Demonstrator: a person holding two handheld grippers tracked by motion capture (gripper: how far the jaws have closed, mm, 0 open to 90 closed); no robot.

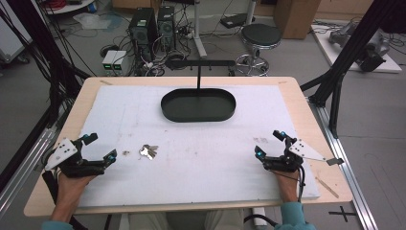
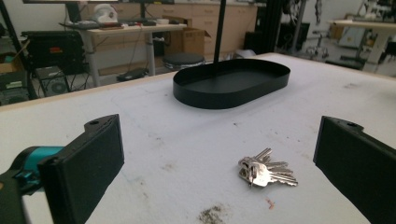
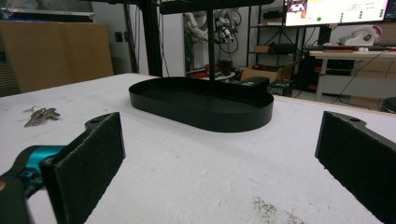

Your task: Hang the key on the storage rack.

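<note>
High view: a white foam sheet (image 1: pixel 201 158), scuffed and flecked with dirt, covers a pale wooden table (image 1: pixel 306 110) that fills the middle of the frame. A bunch of keys (image 1: pixel 148 152) lies on the sheet at lower left of centre, just right of the left gripper (image 1: pixel 99 149), whose jaws stand wide apart with nothing between them. The right gripper (image 1: pixel 269 143) rests at lower right, well apart from the keys, its jaws likewise spread and empty. A black oval tray (image 1: pixel 198 105) with a thin upright post sits at upper centre. Beyond the table's far edge, on the grey floor, stand two computer towers (image 1: pixel 153 26) amid tangled cables, and a round stool (image 1: pixel 260 37) at upper right. In the left gripper view the keys (image 2: pixel 264 171) lie fanned in the lower middle, between the two black jaws and slightly ahead of them, with a dirt smudge (image 2: pixel 212 214) just below. The room behind shows desks and cardboard boxes.
</note>
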